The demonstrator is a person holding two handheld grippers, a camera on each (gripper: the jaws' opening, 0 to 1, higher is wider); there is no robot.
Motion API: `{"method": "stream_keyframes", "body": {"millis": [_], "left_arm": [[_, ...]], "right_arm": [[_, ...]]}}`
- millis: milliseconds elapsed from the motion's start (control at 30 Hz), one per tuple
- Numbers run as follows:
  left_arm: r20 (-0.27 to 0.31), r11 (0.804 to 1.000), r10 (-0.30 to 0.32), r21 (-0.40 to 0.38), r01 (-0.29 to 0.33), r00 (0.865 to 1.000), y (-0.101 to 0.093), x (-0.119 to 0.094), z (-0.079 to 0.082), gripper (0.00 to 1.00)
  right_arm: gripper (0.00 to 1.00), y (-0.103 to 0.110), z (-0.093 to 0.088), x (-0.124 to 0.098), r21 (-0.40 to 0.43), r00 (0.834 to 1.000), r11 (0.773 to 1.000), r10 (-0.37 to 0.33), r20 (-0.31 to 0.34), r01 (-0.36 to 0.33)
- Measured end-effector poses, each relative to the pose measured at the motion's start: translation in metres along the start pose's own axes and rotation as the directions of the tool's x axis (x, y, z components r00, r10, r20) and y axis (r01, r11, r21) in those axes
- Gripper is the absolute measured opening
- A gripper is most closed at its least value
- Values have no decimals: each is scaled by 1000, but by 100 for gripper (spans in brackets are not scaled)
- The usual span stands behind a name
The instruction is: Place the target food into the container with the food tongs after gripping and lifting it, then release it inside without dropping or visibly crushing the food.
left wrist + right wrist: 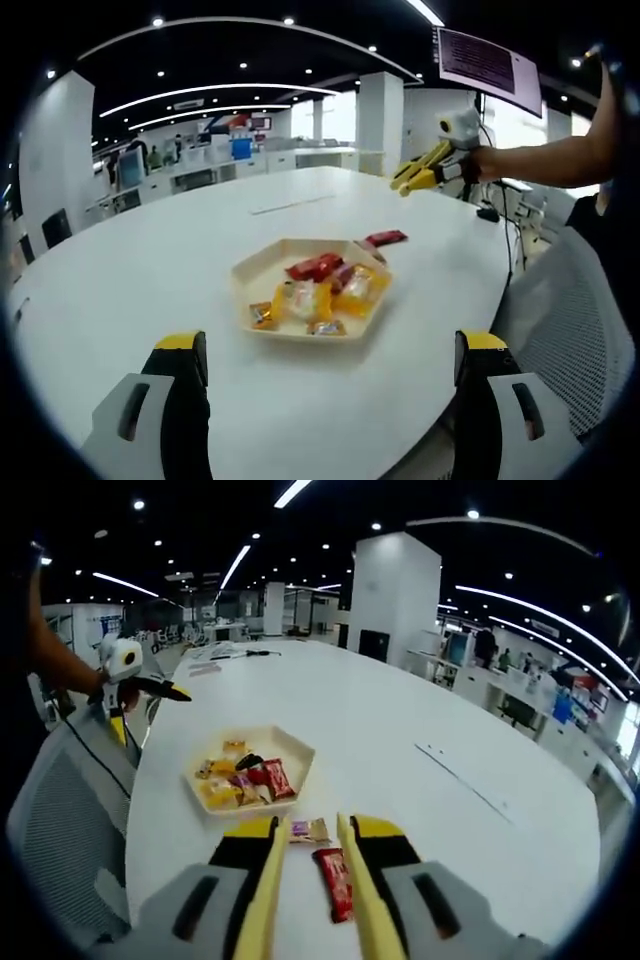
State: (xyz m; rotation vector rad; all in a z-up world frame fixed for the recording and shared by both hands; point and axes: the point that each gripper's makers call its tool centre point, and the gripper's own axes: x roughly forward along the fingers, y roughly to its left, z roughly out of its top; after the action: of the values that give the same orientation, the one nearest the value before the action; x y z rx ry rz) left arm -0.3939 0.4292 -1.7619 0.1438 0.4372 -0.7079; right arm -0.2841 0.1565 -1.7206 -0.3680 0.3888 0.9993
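Right gripper view looks down past the right gripper (310,825), whose jaws hold a pair of yellow food tongs (305,880). The tong blades run close together, a narrow gap between them, nearly closed, with nothing visibly pinched. Between the blades, on the white table (400,740), lies a red-wrapped snack bar (333,882); just past the tips lies a small pale-wrapped candy (309,830). Whether the tips touch either piece cannot be told. Farther on sits a cream hexagonal tray (296,748) holding a loose heap of wrapped snacks (240,778) in red, yellow and orange. Beyond it, at the table's edge beside a grey mesh chair (60,800), the person's arm holds the left gripper (160,688) above the table.

Left gripper view shows the left gripper (330,350) with its black, yellow-tipped jaws spread wide apart and nothing between them. Ahead on the table (150,260) is the tray (255,270), its snacks (320,290) glossy and uncrushed: a red wrapper on top, orange and yellow packets below. A red bar (385,238) lies on the table just beside the tray's far corner. Farther off, the person's hand holds the right gripper (405,183) and its tongs (420,170) above the table. Office desks and a ceiling of spotlights stretch behind.
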Motion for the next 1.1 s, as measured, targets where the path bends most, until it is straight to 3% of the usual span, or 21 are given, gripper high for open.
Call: {"method": "stream_keyframes", "body": {"millis": [433, 767, 1100], "left_arm": [[-15, 1000, 6, -3, -6, 1000, 1, 1, -3, 100], [-18, 1000, 17, 9, -17, 1000, 2, 0, -3, 100], [-19, 1000, 24, -3, -24, 1000, 4, 0, -3, 100]], "right_arm": [[28, -15, -19, -11, -25, 999, 1000, 6, -40, -7], [28, -20, -52, -13, -35, 994, 999, 36, -106, -40], [28, -20, -69, 6, -51, 988, 996, 60, -144, -68]]}}
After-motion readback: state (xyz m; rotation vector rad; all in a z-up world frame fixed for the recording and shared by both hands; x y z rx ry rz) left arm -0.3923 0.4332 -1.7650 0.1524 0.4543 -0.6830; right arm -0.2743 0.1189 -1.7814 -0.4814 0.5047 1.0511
